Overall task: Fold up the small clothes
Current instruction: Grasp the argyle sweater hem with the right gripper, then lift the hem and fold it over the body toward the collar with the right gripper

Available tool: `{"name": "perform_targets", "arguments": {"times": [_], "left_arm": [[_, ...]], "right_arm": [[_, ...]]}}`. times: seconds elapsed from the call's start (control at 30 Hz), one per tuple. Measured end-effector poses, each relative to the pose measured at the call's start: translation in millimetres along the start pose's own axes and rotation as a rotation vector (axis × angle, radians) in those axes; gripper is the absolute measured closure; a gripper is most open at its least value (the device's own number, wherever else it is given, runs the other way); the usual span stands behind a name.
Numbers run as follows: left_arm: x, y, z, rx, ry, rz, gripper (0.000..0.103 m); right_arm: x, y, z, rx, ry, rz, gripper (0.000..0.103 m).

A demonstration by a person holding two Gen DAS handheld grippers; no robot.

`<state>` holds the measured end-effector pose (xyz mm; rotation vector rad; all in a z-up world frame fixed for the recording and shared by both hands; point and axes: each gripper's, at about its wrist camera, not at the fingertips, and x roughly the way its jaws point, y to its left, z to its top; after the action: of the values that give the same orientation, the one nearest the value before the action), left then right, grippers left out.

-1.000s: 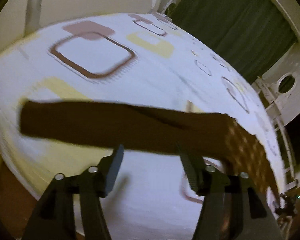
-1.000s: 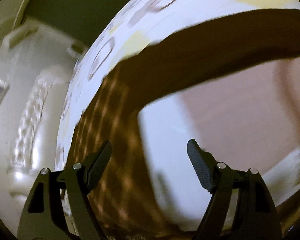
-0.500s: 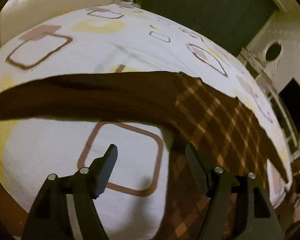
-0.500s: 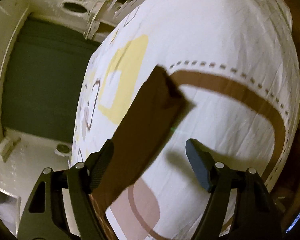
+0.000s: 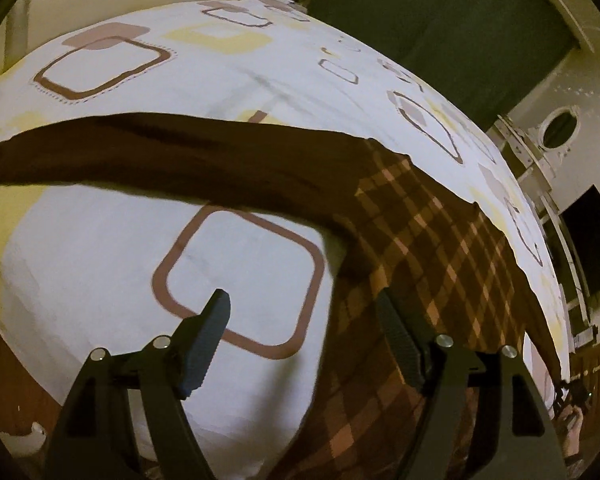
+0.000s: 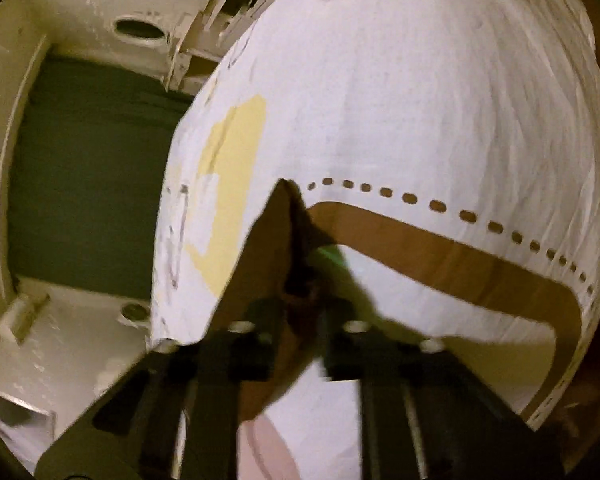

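Brown checked garment [image 5: 428,240] flat on patterned bedsheet [image 5: 100,260]; left gripper [image 5: 304,340] wide open, empty; right gripper [image 6: 300,300] clamped on garment's plain brown end.

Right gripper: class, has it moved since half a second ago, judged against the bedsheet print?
Yes. The right gripper moved in toward the dotted brown band and shut on the brown cloth.

Matt brown plaid cloth garment [image 5: 440,248], smooth printed cotton bedsheet [image 5: 100,264]
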<state>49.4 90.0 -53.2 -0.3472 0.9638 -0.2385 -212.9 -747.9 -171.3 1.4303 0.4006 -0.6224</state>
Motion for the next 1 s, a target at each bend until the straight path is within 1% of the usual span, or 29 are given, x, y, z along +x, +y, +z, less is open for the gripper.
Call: {"name": "perform_targets", "arguments": {"times": [0.13,0.17,0.27,0.43,0.53,0.57,0.67,0.77,0.8,0.87,1.0], "left_arm": [[-5,4,-1,-0.011,-0.002,0.014,0.028],[-5,4,-1,-0.012,0.0,0.02,0.028],[-6,6,0,-0.019,0.01,0.024,0.028],[-9,8,1,-0.023,0.024,0.033,0.028],[-12,8,0,-0.014,0.021,0.046,0.028],[-13,7,0,-0.005,0.019,0.057,0.028],[-17,4,0,0.023,0.014,0.065,0.028],[-22,3,0,0.037,0.009,0.063,0.028],[-23,2,0,0.042,0.009,0.062,0.028],[-26,2,0,0.048,0.003,0.065,0.028],[-31,9,0,0.036,0.006,0.064,0.028]], "right_arm": [[-1,1,3,0.022,0.0,0.037,0.098],[-7,1,3,0.019,-0.004,0.041,0.098],[-14,13,3,0.015,-0.007,0.068,0.098],[-19,64,-5,-0.049,0.011,0.153,0.098],[-22,109,-21,-0.125,0.034,0.21,0.098],[-22,130,-31,-0.16,0.047,0.237,0.098],[-21,172,-58,-0.238,0.088,0.288,0.098],[-13,222,-99,-0.349,0.144,0.328,0.098],[-8,243,-121,-0.405,0.17,0.338,0.098],[-1,265,-150,-0.461,0.211,0.352,0.098],[22,311,-228,-0.587,0.315,0.382,0.098]]}}
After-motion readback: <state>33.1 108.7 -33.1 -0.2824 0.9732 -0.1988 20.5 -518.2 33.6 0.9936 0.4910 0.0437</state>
